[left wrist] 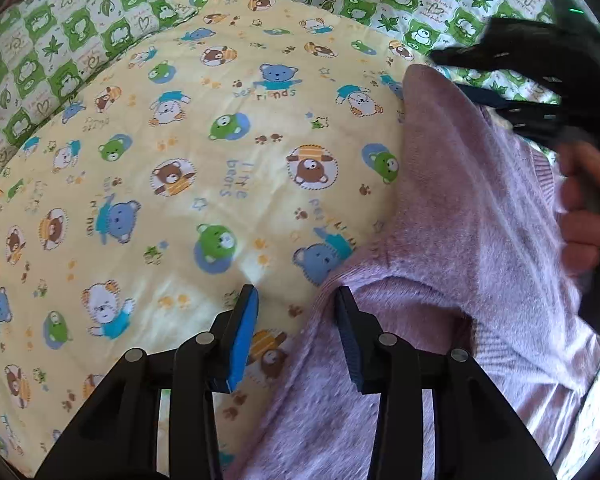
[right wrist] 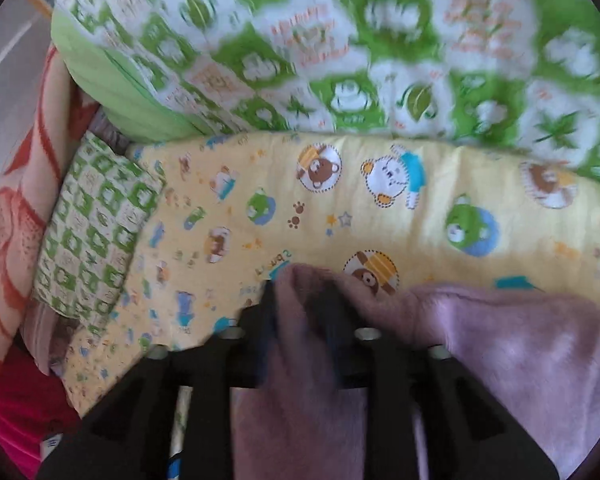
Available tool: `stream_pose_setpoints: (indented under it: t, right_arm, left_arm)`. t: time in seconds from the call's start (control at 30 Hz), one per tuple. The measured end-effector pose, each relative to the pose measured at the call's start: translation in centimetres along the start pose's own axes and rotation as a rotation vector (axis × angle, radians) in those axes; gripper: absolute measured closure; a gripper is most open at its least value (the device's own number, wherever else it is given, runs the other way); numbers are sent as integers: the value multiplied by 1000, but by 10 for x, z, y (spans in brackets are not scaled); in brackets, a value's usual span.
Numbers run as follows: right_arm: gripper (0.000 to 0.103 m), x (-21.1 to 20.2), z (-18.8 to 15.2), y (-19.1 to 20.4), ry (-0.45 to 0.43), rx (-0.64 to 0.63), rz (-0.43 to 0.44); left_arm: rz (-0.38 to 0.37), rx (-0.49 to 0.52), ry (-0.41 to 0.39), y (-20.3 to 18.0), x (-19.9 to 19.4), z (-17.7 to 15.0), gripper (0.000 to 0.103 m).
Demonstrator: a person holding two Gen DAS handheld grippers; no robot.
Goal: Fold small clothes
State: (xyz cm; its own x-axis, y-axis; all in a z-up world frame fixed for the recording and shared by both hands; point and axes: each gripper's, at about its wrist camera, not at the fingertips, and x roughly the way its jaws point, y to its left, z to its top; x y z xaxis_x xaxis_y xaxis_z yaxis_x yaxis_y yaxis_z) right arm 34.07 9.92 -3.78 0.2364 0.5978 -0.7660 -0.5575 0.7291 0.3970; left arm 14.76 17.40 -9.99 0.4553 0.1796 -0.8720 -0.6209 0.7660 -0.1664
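A fuzzy lilac garment [left wrist: 459, 220] lies on the yellow bear-print sheet [left wrist: 180, 168], its upper corner raised. In the left wrist view my left gripper [left wrist: 296, 320] stands open at the garment's near left edge. Its blue left pad hangs over the sheet and its right finger touches the cloth. My right gripper [left wrist: 471, 84], blurred, is at the garment's far corner with its jaws apart. In the right wrist view the lilac garment [right wrist: 479, 340] bunches between the fingers of my right gripper [right wrist: 300, 300] and drapes over them, and the pads do not clamp it.
Green-and-white checked pillows [left wrist: 60, 48] border the sheet at the left and back. A person's hand [left wrist: 587, 216] holds the right gripper's handle. In the right wrist view a green quilt [right wrist: 339, 48] rises behind the sheet and a red-patterned blanket [right wrist: 16, 200] lies at the left.
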Motion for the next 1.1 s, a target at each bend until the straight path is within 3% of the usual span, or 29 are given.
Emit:
stream_pose_setpoints:
  t: [0.13, 0.37, 0.57, 0.7, 0.87, 1.1]
  right_arm:
    - [53, -55, -10, 3, -111, -16, 6]
    - [51, -147, -84, -50, -153, 102, -104]
    - [51, -218, -147, -128, -170, 304, -221]
    - [51, -249, -161, -154, -177, 339, -280]
    - [51, -281, -188, -159, -186, 348, -276]
    - [49, -297, -263, -135, -137, 384, -286]
  left_arm:
    - [15, 16, -1, 10, -16, -7, 63]
    - [-7, 18, 41, 19, -38, -28, 62]
    - [-49, 105, 36, -11, -52, -21, 51]
    - [-96, 212, 37, -42, -56, -12, 48]
    - [-175, 302, 64, -64, -67, -25, 43]
    - [-178, 423, 133, -55, -82, -77, 43]
